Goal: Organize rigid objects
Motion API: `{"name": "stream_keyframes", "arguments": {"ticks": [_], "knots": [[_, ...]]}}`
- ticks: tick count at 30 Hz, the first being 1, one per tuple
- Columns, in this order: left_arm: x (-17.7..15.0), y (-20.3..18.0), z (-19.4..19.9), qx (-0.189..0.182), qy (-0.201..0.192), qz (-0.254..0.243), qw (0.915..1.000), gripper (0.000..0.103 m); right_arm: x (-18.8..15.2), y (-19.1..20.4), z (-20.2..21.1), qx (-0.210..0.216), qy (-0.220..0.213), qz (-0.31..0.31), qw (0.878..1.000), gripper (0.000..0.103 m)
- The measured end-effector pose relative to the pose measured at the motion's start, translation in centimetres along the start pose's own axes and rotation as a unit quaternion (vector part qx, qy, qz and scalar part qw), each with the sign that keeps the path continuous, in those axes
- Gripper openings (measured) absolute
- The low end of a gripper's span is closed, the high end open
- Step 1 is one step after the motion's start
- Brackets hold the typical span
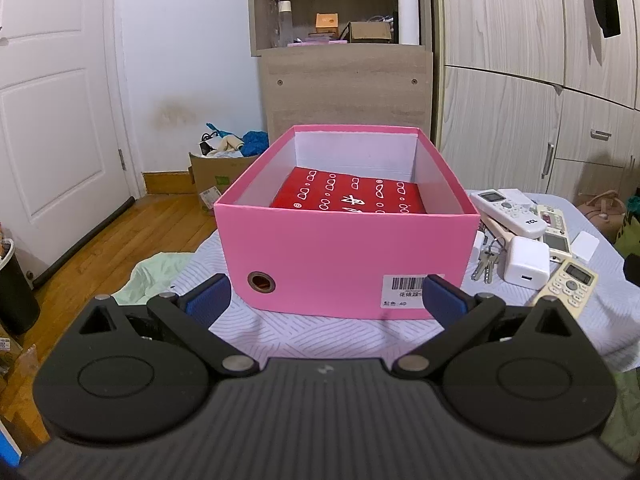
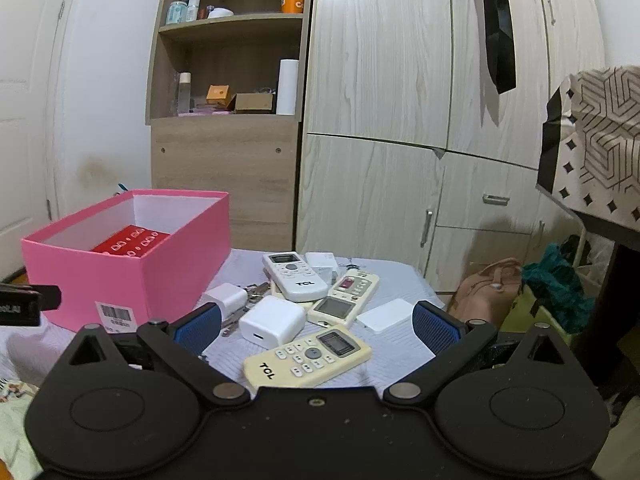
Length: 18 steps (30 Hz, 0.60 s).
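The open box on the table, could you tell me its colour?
Pink, white inside; clearest in the left wrist view.

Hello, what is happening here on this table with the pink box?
A person holds two tongs and is sorting small hard objects. Both tongs are open and hold nothing. The left tongs face the pink box, which already contains a red packet. The right tongs hover over the pile beside the box: a cream TCL remote nearest, a white charger, a white TCL remote and keys. These all lie outside the box.
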State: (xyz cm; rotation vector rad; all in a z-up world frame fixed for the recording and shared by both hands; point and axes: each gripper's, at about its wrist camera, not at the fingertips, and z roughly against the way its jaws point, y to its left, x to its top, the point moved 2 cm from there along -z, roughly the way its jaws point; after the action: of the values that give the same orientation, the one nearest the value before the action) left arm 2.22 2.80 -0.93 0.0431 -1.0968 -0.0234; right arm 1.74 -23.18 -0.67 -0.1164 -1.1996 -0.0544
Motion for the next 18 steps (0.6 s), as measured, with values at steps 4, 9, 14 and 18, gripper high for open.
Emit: {"name": "stream_keyframes", "arguments": {"ticks": [4, 9, 14, 18], "knots": [[0.1, 0.4, 0.0, 0.007, -0.006, 0.001, 1.0000, 0.103, 0.2, 0.2, 0.0, 0.003, -0.001, 0.002, 1.000, 0.103], [0.3, 0.5, -0.1, 0.001, -0.002, 0.003, 1.0000, 0.103, 0.3, 0.5, 0.0, 0.011, -0.003, 0.009, 1.000, 0.103], [1.4, 0.4, -0.4, -0.019, 0.008, -0.003, 0.9998, 0.103, 1.1, 0.8, 0.0, 0.045, -0.014, 0.018, 0.999, 0.103], [3.4, 0.7, -0.4, -0.045, 0.007, -0.010, 0.9989, 0.103, 2.2, 0.5, 0.3, 0.089, -0.057, 0.026, 0.994, 0.103]]}}
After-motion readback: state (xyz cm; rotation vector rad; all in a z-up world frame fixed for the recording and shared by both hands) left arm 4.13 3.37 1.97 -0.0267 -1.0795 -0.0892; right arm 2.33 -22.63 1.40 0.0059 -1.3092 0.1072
